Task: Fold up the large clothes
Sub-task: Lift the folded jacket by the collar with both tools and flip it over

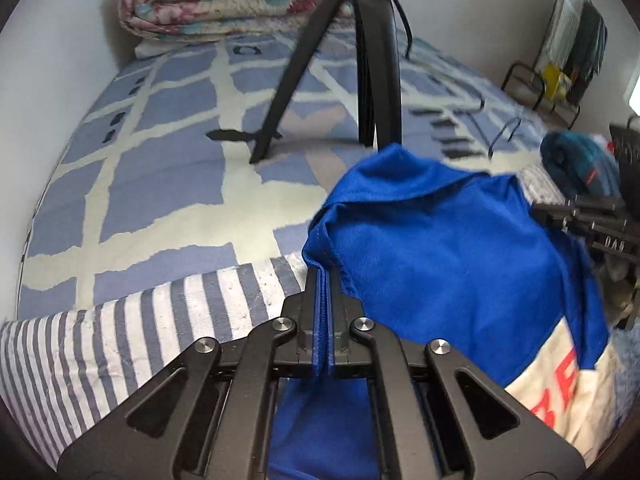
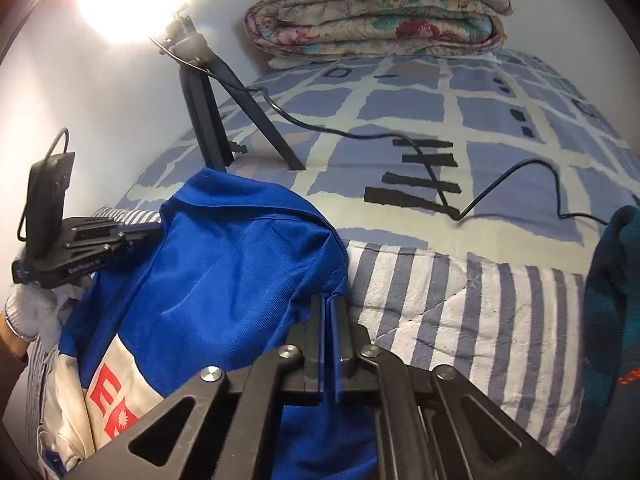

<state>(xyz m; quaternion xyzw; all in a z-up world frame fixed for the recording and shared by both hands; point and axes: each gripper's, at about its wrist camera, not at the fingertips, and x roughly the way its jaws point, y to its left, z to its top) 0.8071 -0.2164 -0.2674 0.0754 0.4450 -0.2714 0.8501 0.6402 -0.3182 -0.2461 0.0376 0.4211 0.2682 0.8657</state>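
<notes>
A big bed (image 1: 160, 184) has a striped quilt (image 1: 132, 328) on its near edge, and a blue shirt (image 1: 448, 256) hangs bunched up over the quilt. The left gripper (image 1: 323, 280) pinches the shirt's left edge. The right gripper (image 2: 329, 312) pinches its right edge.

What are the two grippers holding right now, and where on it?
Both are shut on the bright blue fabric garment: the left gripper pinches its stitched edge, the right gripper another edge of the cloth.

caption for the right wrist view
Right tongs shut on blue garment over striped quilt, left tongs gripping its far edge.
</notes>
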